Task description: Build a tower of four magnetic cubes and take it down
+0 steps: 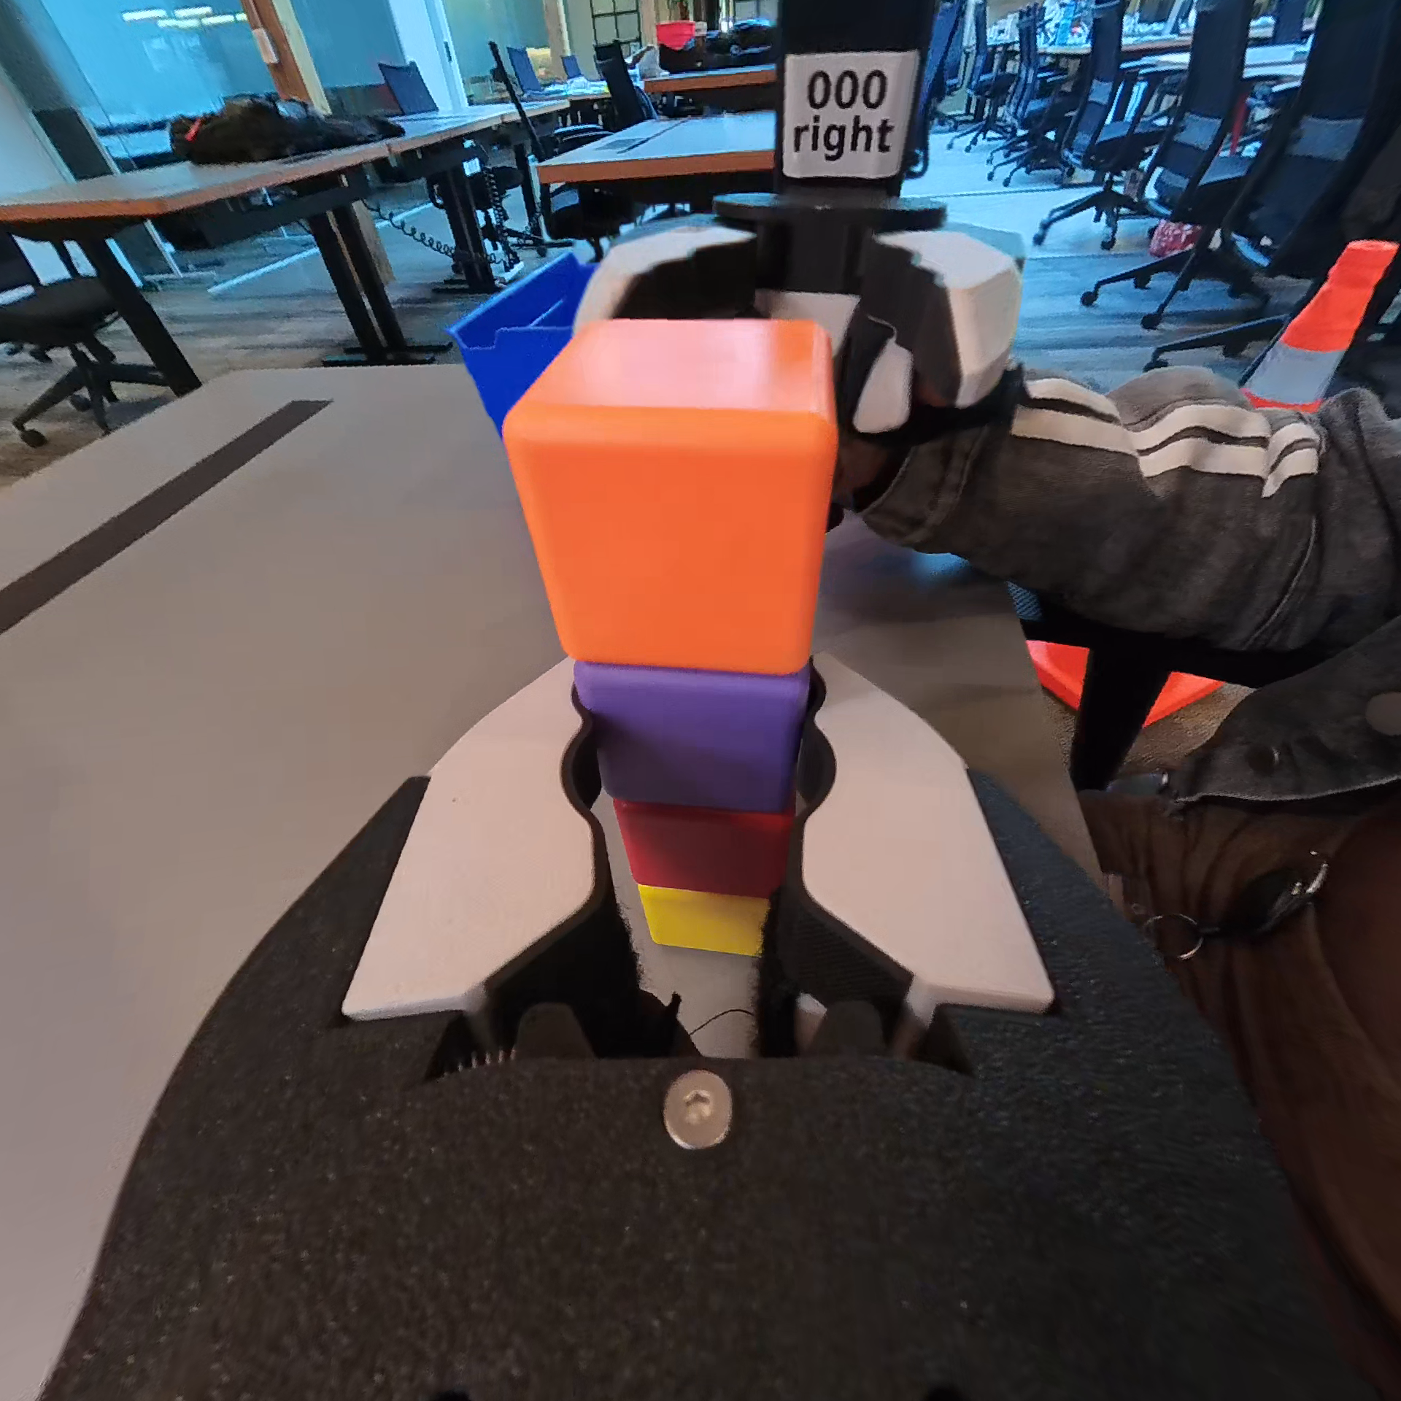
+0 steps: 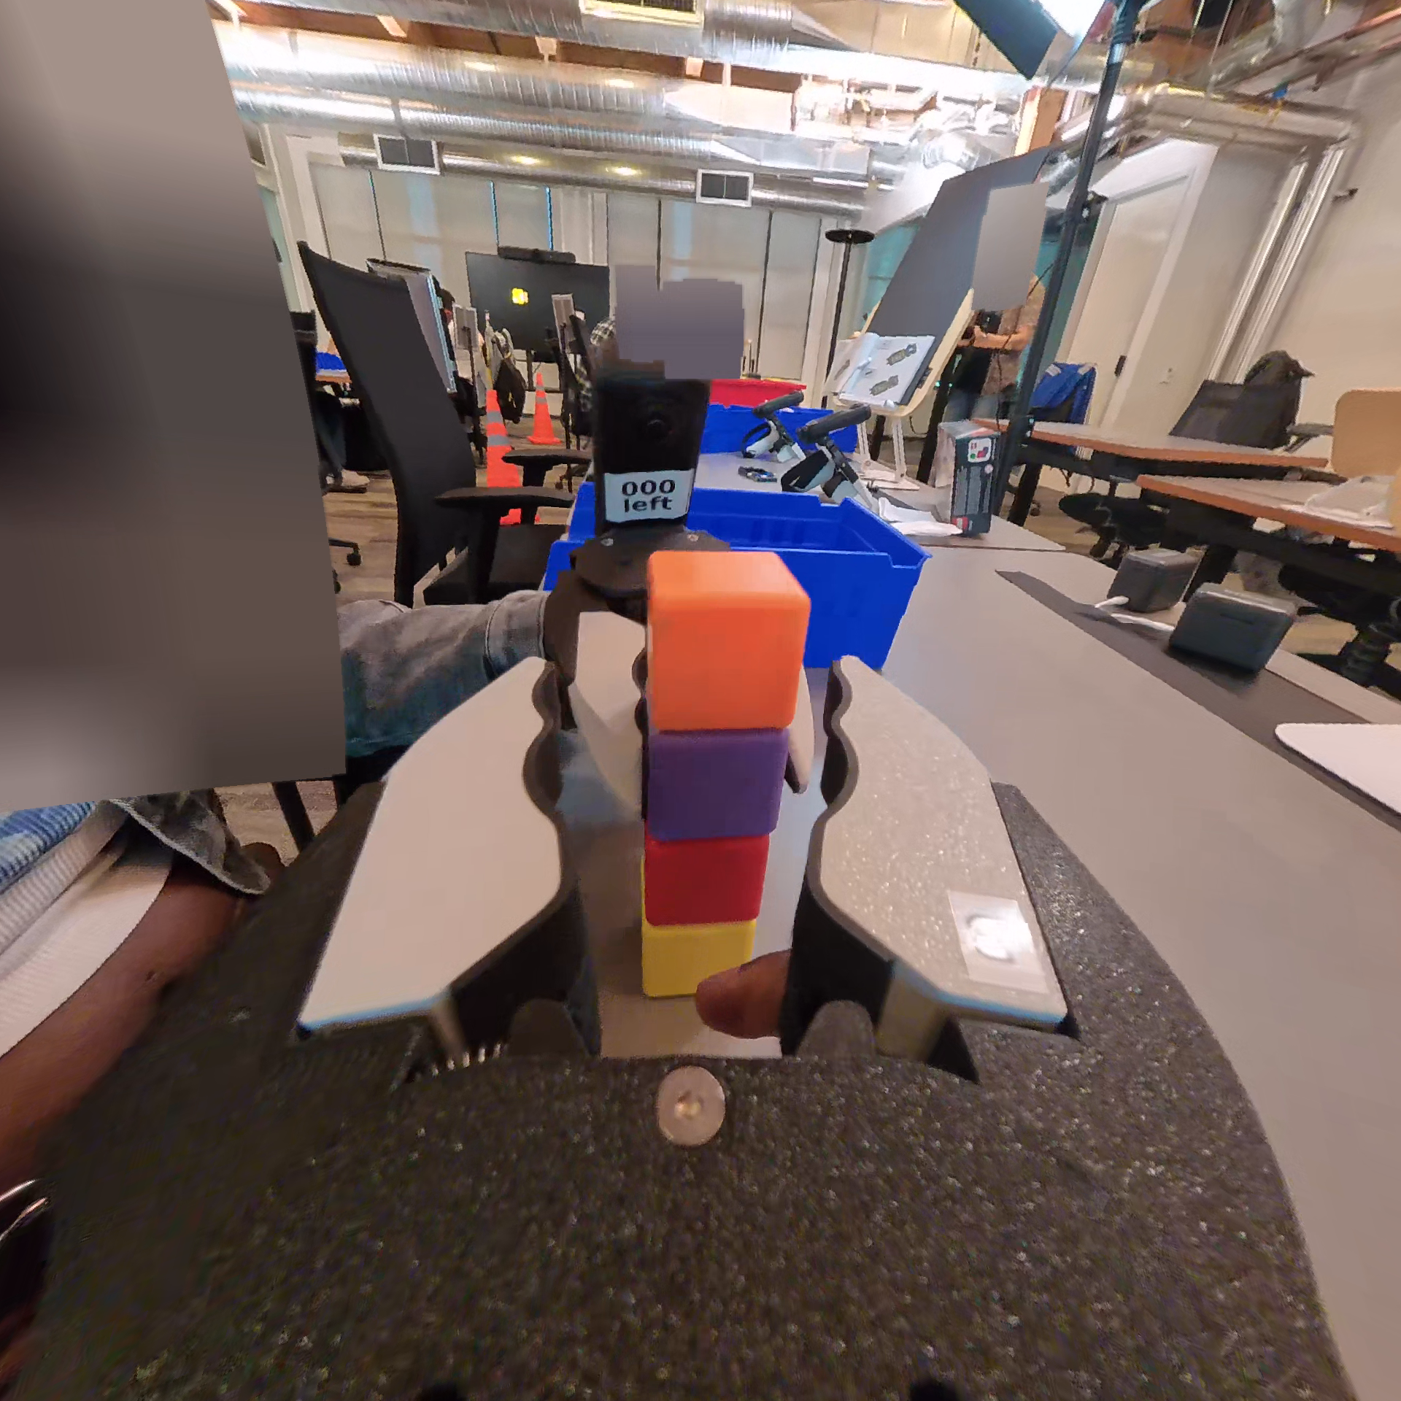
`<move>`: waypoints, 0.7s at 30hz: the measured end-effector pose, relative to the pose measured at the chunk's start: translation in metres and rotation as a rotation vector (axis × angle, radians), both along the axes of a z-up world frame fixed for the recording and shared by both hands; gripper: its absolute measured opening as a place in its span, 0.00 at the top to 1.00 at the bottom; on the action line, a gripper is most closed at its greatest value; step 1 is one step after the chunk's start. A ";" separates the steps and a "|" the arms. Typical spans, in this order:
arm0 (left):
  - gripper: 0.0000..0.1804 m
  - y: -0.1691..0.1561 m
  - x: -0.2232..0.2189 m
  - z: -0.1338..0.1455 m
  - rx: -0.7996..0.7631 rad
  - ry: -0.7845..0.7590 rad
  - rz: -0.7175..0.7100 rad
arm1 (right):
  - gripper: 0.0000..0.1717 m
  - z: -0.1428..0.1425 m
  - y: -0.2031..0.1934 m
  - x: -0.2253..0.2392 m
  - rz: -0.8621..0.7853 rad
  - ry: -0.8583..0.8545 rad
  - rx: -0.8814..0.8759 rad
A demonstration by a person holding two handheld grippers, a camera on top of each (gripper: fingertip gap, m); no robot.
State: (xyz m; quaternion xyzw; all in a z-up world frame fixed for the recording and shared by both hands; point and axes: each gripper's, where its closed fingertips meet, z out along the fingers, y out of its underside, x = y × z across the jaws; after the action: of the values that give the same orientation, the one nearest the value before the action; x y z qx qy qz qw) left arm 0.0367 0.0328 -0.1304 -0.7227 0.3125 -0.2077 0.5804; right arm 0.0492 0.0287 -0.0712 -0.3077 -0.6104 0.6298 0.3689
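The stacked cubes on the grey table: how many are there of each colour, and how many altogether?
Orange cube: 1
Purple cube: 1
Red cube: 1
Yellow cube: 1
Total: 4 cubes, in one tower, orange on top and yellow at the bottom.

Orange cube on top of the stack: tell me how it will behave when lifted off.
The orange cube looks rigid with smooth, rounded edges, so it may slip in a light pinch. Being magnetic, it will probably resist, then release suddenly. The left gripper clamps the purple cube, which should keep the tower from tipping.
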 end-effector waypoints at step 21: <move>0.21 -0.056 -0.047 -0.021 -0.249 0.191 -0.011 | 0.32 -0.076 0.012 0.034 -0.088 -0.578 0.317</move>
State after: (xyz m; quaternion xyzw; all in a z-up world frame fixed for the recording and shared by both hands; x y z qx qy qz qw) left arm -0.0106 -0.0232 -0.1511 -0.8038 0.3419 -0.1784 0.4531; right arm 0.0830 0.0407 -0.1477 -0.4384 -0.7663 0.3970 0.2509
